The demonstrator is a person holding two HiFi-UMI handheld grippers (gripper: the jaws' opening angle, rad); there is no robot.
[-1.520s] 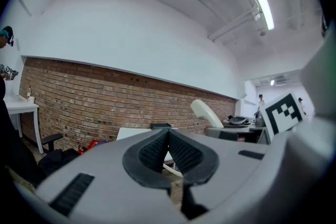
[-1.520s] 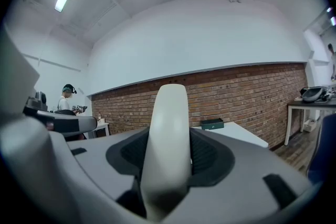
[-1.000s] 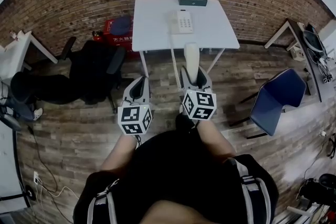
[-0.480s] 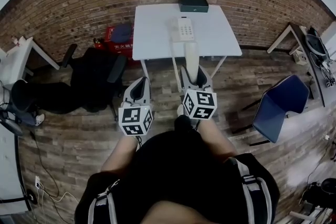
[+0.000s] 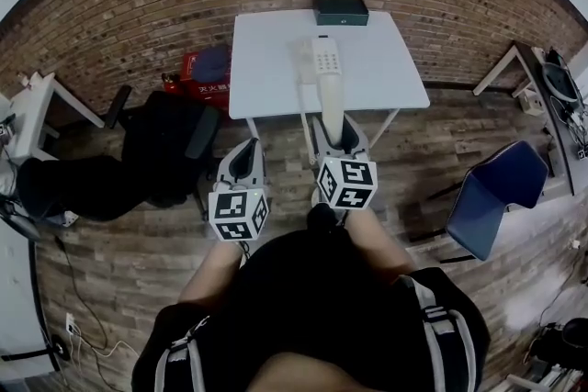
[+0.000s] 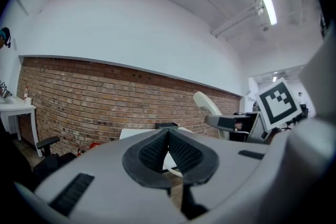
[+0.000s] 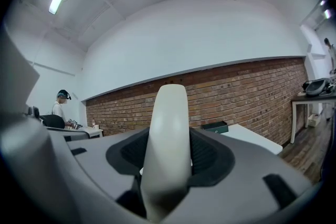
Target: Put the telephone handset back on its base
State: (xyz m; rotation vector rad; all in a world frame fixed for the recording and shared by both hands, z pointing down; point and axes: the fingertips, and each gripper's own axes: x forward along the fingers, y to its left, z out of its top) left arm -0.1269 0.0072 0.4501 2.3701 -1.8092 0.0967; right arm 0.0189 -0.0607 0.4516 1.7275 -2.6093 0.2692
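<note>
The cream telephone handset (image 5: 332,101) stands up out of my right gripper (image 5: 336,138), whose jaws are shut on it; in the right gripper view the handset (image 7: 168,139) fills the gap between the dark pads. Its coiled cord (image 5: 303,110) runs to the white telephone base (image 5: 320,60) on the white table (image 5: 266,60) ahead. The handset's tip reaches just over the table's near edge, below the base. My left gripper (image 5: 244,162) hangs beside the right one, short of the table, jaws shut (image 6: 168,136) with nothing between them.
A dark box (image 5: 340,10) sits at the table's far edge by the brick wall. A black office chair (image 5: 165,138) and a red case (image 5: 197,69) stand left of the table. A blue chair (image 5: 491,197) is at the right. A person (image 7: 60,107) works far left.
Both grippers have moved closer to the table; the handset's tip now overlaps the table's near edge, nearer the base. The grip on the handset is unchanged.
</note>
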